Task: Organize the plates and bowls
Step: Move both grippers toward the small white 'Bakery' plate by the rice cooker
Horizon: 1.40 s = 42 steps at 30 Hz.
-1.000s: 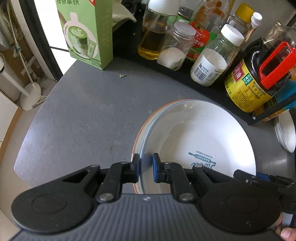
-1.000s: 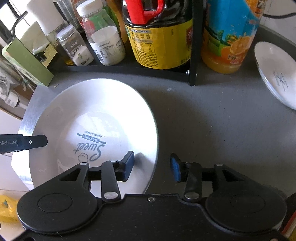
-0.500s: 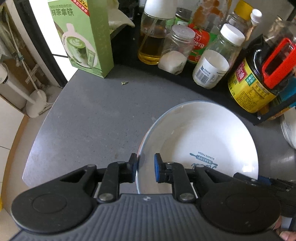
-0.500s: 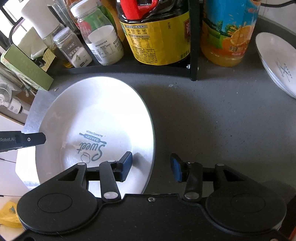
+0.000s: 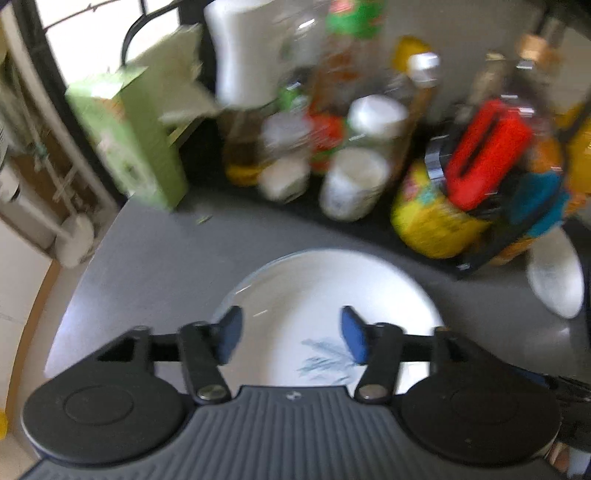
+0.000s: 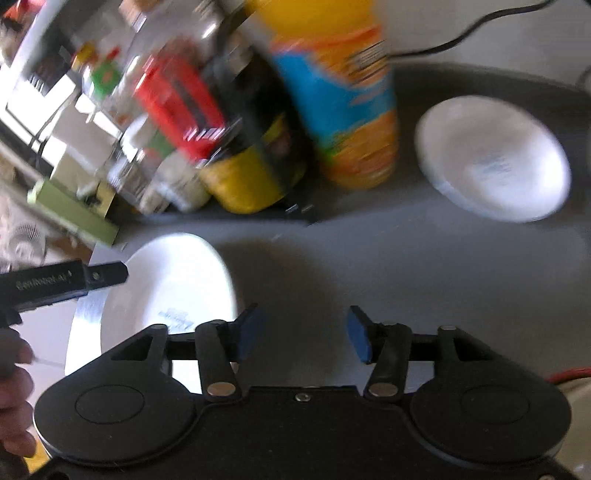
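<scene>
My left claw (image 5: 291, 334) has let go of the plate (image 5: 325, 295) and is opening, nothing between its pads. The plate now lies near the counter's (image 5: 155, 258) left edge. My right claw (image 6: 303, 334) opens too, empty, so this plate seems placed.

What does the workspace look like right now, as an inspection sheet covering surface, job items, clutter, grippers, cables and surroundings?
Surface: grey countertop, no spills seen.
Job's things: large white plate with blue print lies flat near the counter's edge; smaller white plate sits apart, further right.
Clutter: black rack crowded with bottles and jars, including a red-handled oil bottle and an orange drink bottle; green carton beside it.
Grippers: left hand-held gripper above the large plate, jaws opening, nothing between them; right hand-held gripper above bare counter, jaws opening, empty.
Cables: black cable behind the counter.
Surroundings: blurred; window at left.
</scene>
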Available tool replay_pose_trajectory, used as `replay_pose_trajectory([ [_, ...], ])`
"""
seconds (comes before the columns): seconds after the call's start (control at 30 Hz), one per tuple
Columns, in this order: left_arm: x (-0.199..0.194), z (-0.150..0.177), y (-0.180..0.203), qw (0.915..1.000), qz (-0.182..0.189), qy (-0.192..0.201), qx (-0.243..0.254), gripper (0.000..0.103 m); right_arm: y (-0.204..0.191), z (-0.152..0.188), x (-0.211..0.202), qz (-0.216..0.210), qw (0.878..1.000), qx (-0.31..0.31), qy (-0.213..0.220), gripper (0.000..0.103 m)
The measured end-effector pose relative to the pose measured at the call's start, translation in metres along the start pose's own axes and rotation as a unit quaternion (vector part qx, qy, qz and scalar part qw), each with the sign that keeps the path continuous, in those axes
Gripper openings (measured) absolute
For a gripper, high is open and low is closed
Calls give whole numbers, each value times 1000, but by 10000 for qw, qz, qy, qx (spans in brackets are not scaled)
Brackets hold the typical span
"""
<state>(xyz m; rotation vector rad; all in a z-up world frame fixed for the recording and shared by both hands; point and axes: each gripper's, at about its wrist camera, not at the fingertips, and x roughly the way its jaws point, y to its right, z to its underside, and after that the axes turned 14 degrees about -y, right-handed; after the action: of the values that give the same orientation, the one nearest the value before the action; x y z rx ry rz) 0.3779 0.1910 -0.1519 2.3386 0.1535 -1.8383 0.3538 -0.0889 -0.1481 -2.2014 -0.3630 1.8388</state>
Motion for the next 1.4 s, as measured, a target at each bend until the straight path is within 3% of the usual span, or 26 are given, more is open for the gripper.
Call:
replay_pose_trajectory([
  [0.07, -2, 2, 24, 9997, 43, 95, 206, 68, 18, 2, -14, 6, 9998, 113, 182, 62],
  [0.53, 7, 15, 160, 9949, 367, -31, 942, 68, 101, 5, -56, 314, 9966, 423, 637, 89],
  [0.9, 29, 15, 234, 9885, 604, -188, 1375, 68, 152, 21, -75, 552, 9941, 574, 737, 89],
  [1.13, 47, 18, 267, 9880, 668, -130, 1390, 68, 176, 30, -80, 692, 9925, 676, 746, 89],
  [1.4, 71, 18, 287, 9908, 832, -158, 1058, 65, 186, 43, -84, 776, 9922, 675, 706, 89],
])
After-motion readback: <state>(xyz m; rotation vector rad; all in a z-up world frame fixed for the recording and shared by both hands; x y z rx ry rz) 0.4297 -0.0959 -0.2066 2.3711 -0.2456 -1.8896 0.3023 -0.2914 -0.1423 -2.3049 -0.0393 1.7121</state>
